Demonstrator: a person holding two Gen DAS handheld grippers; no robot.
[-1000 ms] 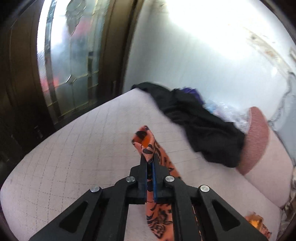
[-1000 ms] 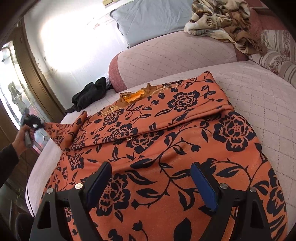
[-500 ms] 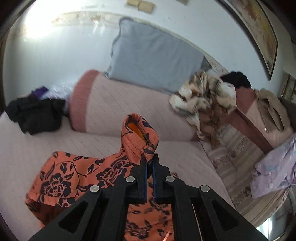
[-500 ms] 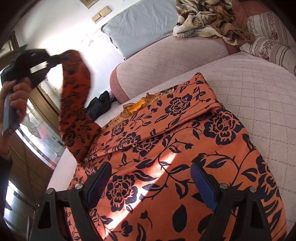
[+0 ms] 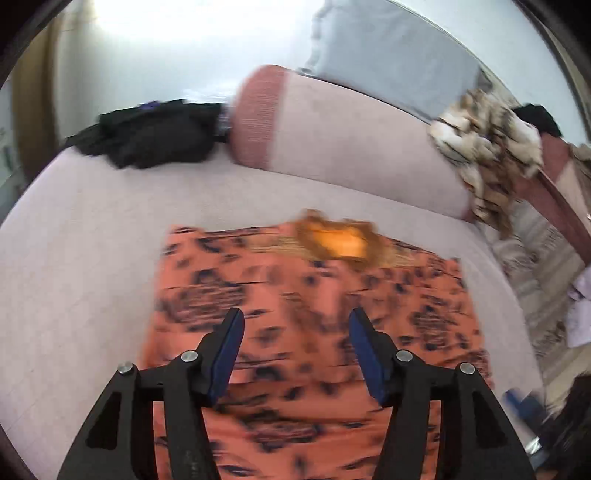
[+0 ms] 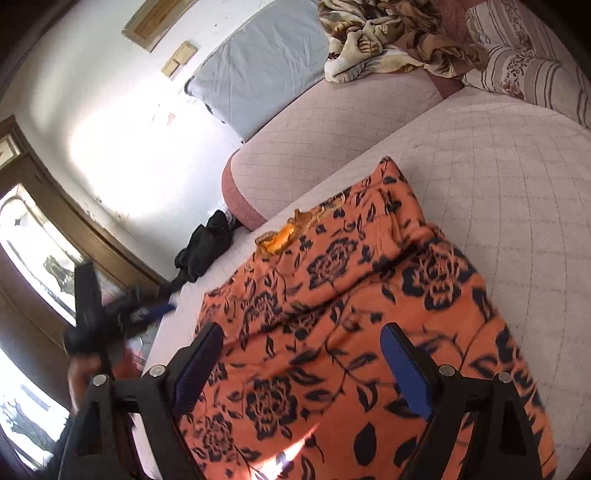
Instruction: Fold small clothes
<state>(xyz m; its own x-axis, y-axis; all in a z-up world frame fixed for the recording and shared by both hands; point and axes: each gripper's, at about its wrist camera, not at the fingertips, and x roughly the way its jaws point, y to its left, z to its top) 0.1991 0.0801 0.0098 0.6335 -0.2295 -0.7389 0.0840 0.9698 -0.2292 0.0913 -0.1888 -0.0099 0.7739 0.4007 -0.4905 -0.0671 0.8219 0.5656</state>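
Note:
An orange garment with a dark flower print [image 5: 314, 295] lies flat on the pink quilted bed [image 5: 81, 240], its yellow-lined neck [image 5: 340, 242] toward the bolster. It also shows in the right wrist view [image 6: 351, 314], with both sleeves folded in over the body. My left gripper [image 5: 295, 343] is open and empty above the garment; the view is motion-blurred. It shows blurred in the right wrist view [image 6: 122, 314] at the bed's left edge. My right gripper [image 6: 303, 365] is open and empty above the garment's lower part.
A pink bolster [image 5: 351, 144] lies behind the garment, with a grey pillow [image 6: 258, 66] against the wall. A black garment heap [image 5: 147, 136] sits at the bed's far left corner. A patterned blanket [image 6: 388, 33] and striped cushions [image 6: 524, 70] are at the right. A glazed wooden door [image 6: 44, 258] stands at the left.
My left gripper carried the sleeve over the garment, let it go and opened. The sleeve now lies folded on the body. My right gripper stayed open over the garment.

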